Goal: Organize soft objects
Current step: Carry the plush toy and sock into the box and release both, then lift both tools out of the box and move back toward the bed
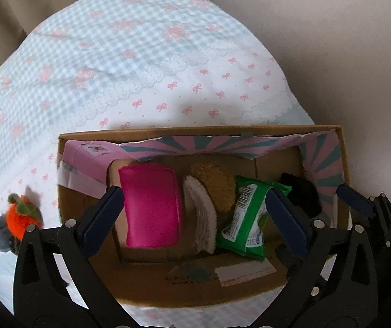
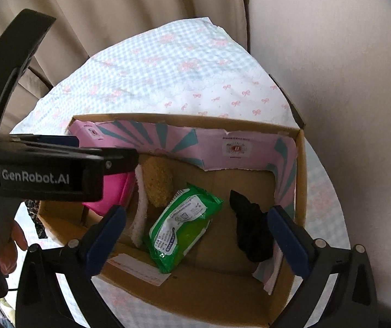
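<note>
Clutter fills the box (image 1: 344, 164), and both grippers, left (image 1: 195, 218) and right (image 2: 200, 237), hang wide and empty over it. Your plush (image 1: 21, 216) lies outside on the sheet (image 1: 140, 54); reach carelessly and you may nudge it off.

Both cameras look down from above, close over the cardboard box (image 1: 200, 131) (image 2: 299, 180) on the checked cloth (image 1: 113, 54) (image 2: 168, 63). The left view sits more to the box's left side, the right view more to its right. Both show the green pack (image 1: 244, 218) (image 2: 181, 227) in the middle.
</note>
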The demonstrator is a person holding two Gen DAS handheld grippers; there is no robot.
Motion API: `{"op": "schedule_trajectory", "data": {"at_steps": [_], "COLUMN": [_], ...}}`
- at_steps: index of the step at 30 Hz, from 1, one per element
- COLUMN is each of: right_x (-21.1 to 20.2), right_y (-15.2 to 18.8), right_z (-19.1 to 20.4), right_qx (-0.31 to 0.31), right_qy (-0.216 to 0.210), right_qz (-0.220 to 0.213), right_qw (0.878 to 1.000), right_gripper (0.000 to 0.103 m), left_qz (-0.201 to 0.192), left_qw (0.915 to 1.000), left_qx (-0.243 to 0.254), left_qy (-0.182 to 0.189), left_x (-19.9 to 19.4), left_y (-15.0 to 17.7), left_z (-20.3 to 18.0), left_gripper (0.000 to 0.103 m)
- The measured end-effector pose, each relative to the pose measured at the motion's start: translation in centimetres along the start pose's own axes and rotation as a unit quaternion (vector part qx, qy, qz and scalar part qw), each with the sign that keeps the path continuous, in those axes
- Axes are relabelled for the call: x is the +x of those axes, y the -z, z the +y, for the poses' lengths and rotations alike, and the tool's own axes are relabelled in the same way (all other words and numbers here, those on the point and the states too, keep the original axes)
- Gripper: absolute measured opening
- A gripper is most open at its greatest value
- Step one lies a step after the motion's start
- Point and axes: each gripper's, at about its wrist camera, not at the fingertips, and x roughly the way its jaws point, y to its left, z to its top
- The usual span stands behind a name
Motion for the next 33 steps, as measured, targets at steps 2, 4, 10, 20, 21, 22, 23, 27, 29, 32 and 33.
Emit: {"op": "schedule_trajectory", "data": {"at_steps": [2, 4, 10, 20, 21, 22, 23, 27, 29, 32, 33], "right_x": [-0.5, -1.2, -4.3, -12.1, -12.9, -13.8, -14.7, -18.5, -20.1, -22.6, -23.5], "right_y": [-0.1, -0.3, -0.5, -0.4, -0.4, -0.3, -0.3, 0.4, 0.8, 1.8, 2.2], "right_z": [0.3, 0.5, 1.6, 4.7, 5.1, 5.5, 5.8, 7.6, 8.4, 10.0, 10.7], "right_qx": [-0.003, -0.003, 0.002, 0.015, 0.017, 0.02, 0.023, 0.034, 0.038, 0.043, 0.046], "right_qy": [0.0, -0.001, 0.001, 0.014, 0.014, 0.015, 0.015, 0.021, 0.024, 0.028, 0.028], "right_qz": [-0.001, -0.006, -0.027, -0.083, -0.086, -0.088, -0.089, -0.106, -0.115, -0.132, -0.139], "right_qw": [1.0, 1.0, 1.0, 0.996, 0.996, 0.996, 0.996, 0.994, 0.992, 0.99, 0.989], "right_gripper": [0.103, 0.103, 0.103, 0.103, 0.103, 0.103, 0.103, 0.103, 0.103, 0.103, 0.103], "left_qz": [-0.005, -0.011, -0.038, -0.112, -0.12, -0.128, -0.137, -0.176, -0.197, -0.229, -0.239], "left_qw": [1.0, 0.9999, 0.9993, 0.9937, 0.9927, 0.9917, 0.9906, 0.9843, 0.9802, 0.9732, 0.9706], "left_qx": [0.0, 0.001, 0.005, -0.003, -0.006, -0.008, -0.009, -0.012, -0.014, -0.017, -0.017], "left_qy": [0.002, 0.003, 0.005, 0.007, 0.006, 0.004, 0.002, -0.003, -0.006, -0.016, -0.019], "left_x": [-0.8, -1.8, -5.8, -16.3, -17.6, -18.9, -20.2, -25.6, -28.2, -31.9, -33.2], "left_y": [0.1, 0.2, 1.1, 4.9, 5.4, 6.0, 6.7, 9.5, 10.8, 13.2, 14.1], "left_z": [-0.1, -0.2, 0.0, 1.3, 1.4, 1.7, 1.9, 3.1, 3.6, 4.9, 5.4], "left_gripper": [0.103, 0.103, 0.103, 0.103, 0.103, 0.103, 0.103, 0.103, 0.103, 0.103, 0.103]}}
